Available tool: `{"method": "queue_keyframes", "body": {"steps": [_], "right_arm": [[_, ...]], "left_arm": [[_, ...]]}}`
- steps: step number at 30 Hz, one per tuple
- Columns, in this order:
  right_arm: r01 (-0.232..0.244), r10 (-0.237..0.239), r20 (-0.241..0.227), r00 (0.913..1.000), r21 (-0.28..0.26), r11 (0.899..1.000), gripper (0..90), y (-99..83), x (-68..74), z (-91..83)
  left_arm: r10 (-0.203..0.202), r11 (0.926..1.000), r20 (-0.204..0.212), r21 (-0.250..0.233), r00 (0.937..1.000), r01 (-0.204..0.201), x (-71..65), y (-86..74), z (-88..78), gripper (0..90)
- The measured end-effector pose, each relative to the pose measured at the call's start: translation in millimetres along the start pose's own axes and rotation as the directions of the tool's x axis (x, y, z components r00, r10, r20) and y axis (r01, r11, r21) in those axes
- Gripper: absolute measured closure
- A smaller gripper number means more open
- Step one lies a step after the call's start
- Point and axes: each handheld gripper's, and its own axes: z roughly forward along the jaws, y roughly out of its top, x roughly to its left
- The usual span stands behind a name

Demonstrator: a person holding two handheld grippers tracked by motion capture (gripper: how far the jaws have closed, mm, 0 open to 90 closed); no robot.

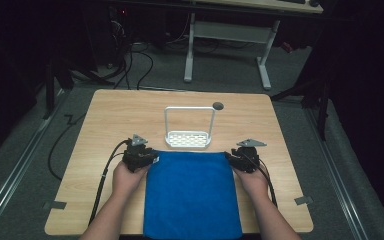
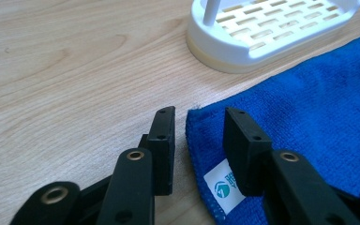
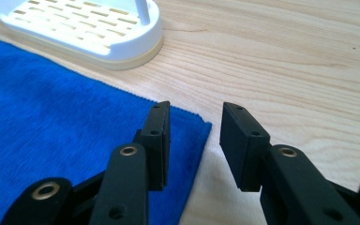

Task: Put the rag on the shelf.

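Observation:
A blue cloth (image 1: 192, 192) lies flat on the wooden table (image 1: 115, 115), its near edge hanging over the table's front. My left gripper (image 1: 151, 159) sits at the cloth's far left corner. In the left gripper view the open gripper (image 2: 199, 115) straddles that corner of the cloth (image 2: 309, 117), with a white label (image 2: 225, 187) beside one jaw. My right gripper (image 1: 230, 158) sits at the far right corner. There the open gripper (image 3: 194, 110) straddles the corner of the cloth (image 3: 51, 117), and the pads do not press on it.
A white slotted rack (image 1: 188, 140) with a tall hoop handle stands just beyond the cloth's far edge, close to both grippers (image 2: 272, 33) (image 3: 84, 28). A dark round spot (image 1: 218, 105) marks the table behind it. Bare wood lies left and right of the cloth.

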Motion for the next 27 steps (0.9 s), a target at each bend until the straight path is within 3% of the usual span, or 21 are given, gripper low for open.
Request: {"method": "queue_keyframes", "body": {"steps": [4,9,11,15,17,19,23,24,27], "right_arm": [[-0.014,0.014,0.000,0.9999,0.018,1.000,63.2,2.3,0.4,8.1],[-0.005,0.004,0.017,0.9998,0.046,0.999,63.6,1.9,4.7,16.6],[0.013,-0.015,0.036,0.9992,0.046,0.999,64.8,0.3,7.5,17.7],[0.014,-0.016,0.043,0.9990,0.034,0.999,74.4,-1.6,9.2,17.3],[0.020,-0.021,0.030,0.9993,0.027,0.999,85.4,-3.7,10.9,16.4],[0.030,-0.030,0.023,0.9993,0.029,0.999,86.8,-4.6,13.2,15.2],[0.037,-0.037,0.002,0.9993,-0.032,0.999,87.1,-7.7,16.6,7.9],[0.043,-0.044,-0.011,0.9990,-0.077,0.996,87.1,-9.1,19.6,0.1],[0.050,-0.054,-0.026,0.9982,-0.144,0.988,87.1,-14.7,23.2,-14.7]], "left_arm": [[-0.007,0.9999,-0.001,0.009,1.0000,0.007,0.2,-0.5,2.3,66.0],[0.012,0.9998,0.012,0.015,0.9999,-0.012,-1.2,-1.3,1.8,72.3],[0.023,0.9996,0.013,0.016,0.9997,-0.023,-3.1,-1.8,1.9,78.7],[0.031,0.9994,0.018,0.018,0.9994,-0.031,-6.3,-2.9,2.0,85.4],[0.033,0.9994,0.018,0.014,0.9993,-0.033,-6.5,-3.4,1.9,87.6],[0.030,0.9995,0.020,0.011,0.9993,-0.031,-6.3,-4.0,1.5,88.3],[0.049,0.9984,0.024,-0.029,0.9985,-0.048,-7.9,-5.8,-3.5,88.7],[0.060,0.9971,0.017,-0.048,0.9981,-0.059,-10.2,-6.2,-7.7,88.7],[0.054,0.9945,0.019,-0.091,0.9984,-0.052,-14.4,-6.7,-15.9,88.7]]}}
